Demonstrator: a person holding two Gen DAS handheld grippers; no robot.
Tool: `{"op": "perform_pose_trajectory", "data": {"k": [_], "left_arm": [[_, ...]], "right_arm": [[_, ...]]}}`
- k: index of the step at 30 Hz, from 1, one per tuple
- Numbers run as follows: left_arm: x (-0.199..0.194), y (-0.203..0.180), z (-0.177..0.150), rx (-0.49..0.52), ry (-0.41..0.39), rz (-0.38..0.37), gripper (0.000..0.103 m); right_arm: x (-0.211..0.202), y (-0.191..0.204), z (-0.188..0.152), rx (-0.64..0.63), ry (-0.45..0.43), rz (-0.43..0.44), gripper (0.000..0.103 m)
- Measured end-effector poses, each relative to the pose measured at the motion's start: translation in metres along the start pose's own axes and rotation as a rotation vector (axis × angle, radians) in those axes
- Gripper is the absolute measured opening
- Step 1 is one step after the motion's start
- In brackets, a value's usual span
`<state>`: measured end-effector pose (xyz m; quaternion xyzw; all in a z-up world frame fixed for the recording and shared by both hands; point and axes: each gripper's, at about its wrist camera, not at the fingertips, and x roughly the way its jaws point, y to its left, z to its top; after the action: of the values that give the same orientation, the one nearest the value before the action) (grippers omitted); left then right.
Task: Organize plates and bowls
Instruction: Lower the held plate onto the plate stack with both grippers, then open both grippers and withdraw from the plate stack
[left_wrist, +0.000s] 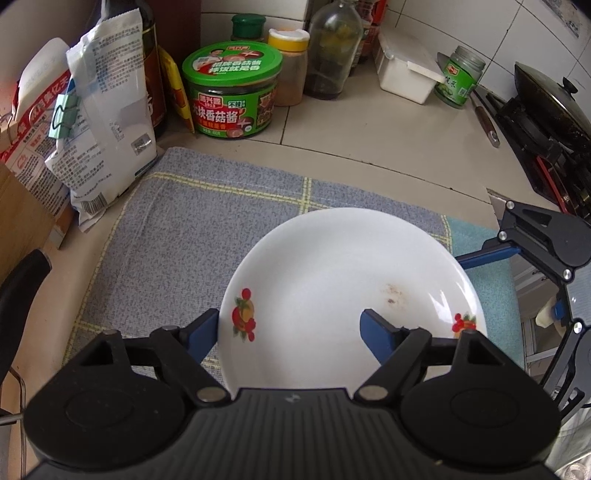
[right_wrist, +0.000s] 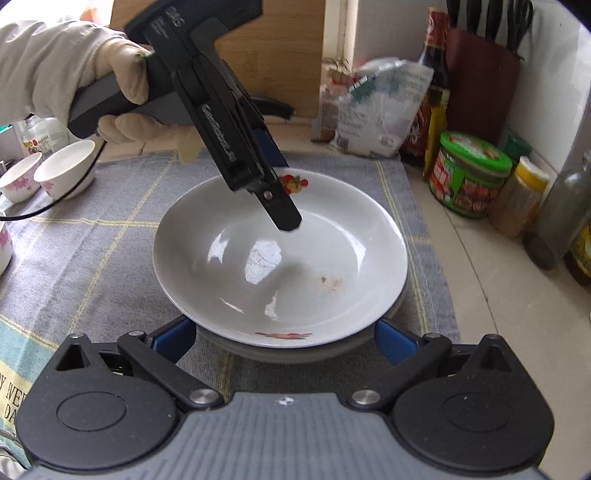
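Observation:
A white plate (left_wrist: 332, 266) with fruit decals lies on a grey-blue checked cloth (left_wrist: 177, 221). In the right wrist view the white plate (right_wrist: 280, 266) sits on top of a second plate (right_wrist: 236, 349), of which only the rim shows. My left gripper (left_wrist: 291, 330) is open and straddles the near rim, one finger outside and one above the plate's well. Held by a gloved hand (right_wrist: 85, 74), the left gripper (right_wrist: 286, 192) reaches over the far rim. My right gripper (right_wrist: 288, 336) stands open, its blue fingers on either side of the stack's near edge. Two small flowered bowls (right_wrist: 62, 173) stand at the left.
A green-lidded sauce jar (left_wrist: 232, 88), bottles, clipped bags (left_wrist: 107, 122) and a white box (left_wrist: 402, 74) line the back of the counter. A wok on the stove (left_wrist: 554, 107) is at the right. A knife block (right_wrist: 480, 74) stands against the wall.

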<state>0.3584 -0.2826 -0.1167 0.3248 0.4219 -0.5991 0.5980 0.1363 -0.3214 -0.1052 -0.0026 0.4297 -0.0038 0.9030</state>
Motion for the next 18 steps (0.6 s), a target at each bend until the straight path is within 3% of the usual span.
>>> {"op": "perform_pose_trajectory", "data": {"k": [3, 10, 18], "left_arm": [[0.0, 0.0, 0.0, -0.009, -0.002, 0.004, 0.081], [-0.018, -0.013, -0.003, -0.016, -0.043, 0.047, 0.094], [-0.065, -0.053, -0.029, -0.097, -0.124, 0.215, 0.094]], "right_arm": [[0.0, -0.001, -0.001, 0.015, -0.002, 0.009, 0.103], [-0.008, -0.002, -0.002, 0.034, -0.028, 0.016, 0.103], [-0.019, 0.006, -0.004, -0.01, -0.065, -0.013, 0.103]]}}
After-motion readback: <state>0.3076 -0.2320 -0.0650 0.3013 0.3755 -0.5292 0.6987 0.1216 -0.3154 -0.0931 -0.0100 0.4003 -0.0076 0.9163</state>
